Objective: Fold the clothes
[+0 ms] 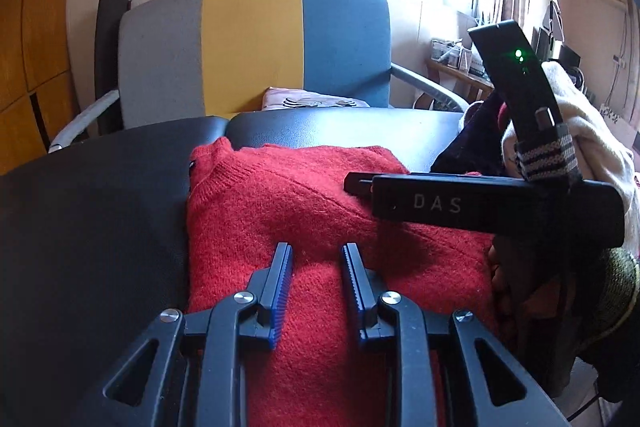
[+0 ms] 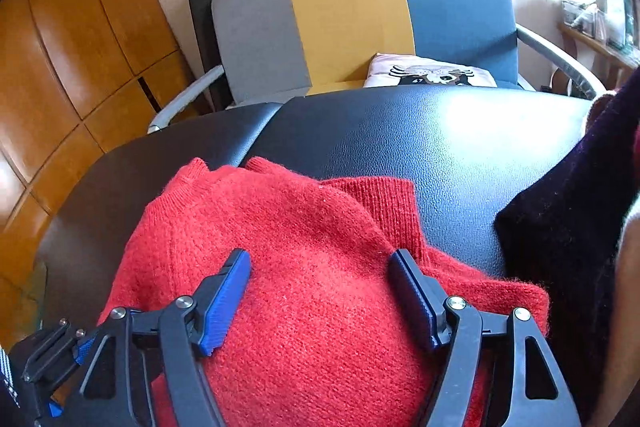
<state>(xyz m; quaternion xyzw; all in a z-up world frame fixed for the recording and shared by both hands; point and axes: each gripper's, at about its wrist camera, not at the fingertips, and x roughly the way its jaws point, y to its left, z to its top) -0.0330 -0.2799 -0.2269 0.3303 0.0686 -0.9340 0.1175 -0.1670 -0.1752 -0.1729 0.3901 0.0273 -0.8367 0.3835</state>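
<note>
A red knit sweater (image 1: pixel 320 207) (image 2: pixel 300 227) lies folded on a black padded table (image 1: pixel 100 207) (image 2: pixel 440 139), collar toward the far left. A ribbed sleeve cuff (image 2: pixel 384 199) sticks out at its far right. My left gripper (image 1: pixel 316 251) hovers low over the sweater's middle, jaws a narrow gap apart with no cloth pinched between them. My right gripper (image 2: pixel 320 255) stands wide open over the sweater's right part, pads clear of the knit. In the left wrist view its black body marked DAS (image 1: pixel 480 207) crosses the sweater's right edge, held by a hand.
A dark garment (image 2: pixel 560 227) (image 1: pixel 468 147) and a cream one (image 1: pixel 592 131) are heaped at the table's right end. Behind the table stands a grey, yellow and blue chair (image 1: pixel 252 47) (image 2: pixel 348 7) with a pink printed garment (image 2: pixel 432 75) on its seat. Wooden cabinets (image 2: pixel 60 47) line the left.
</note>
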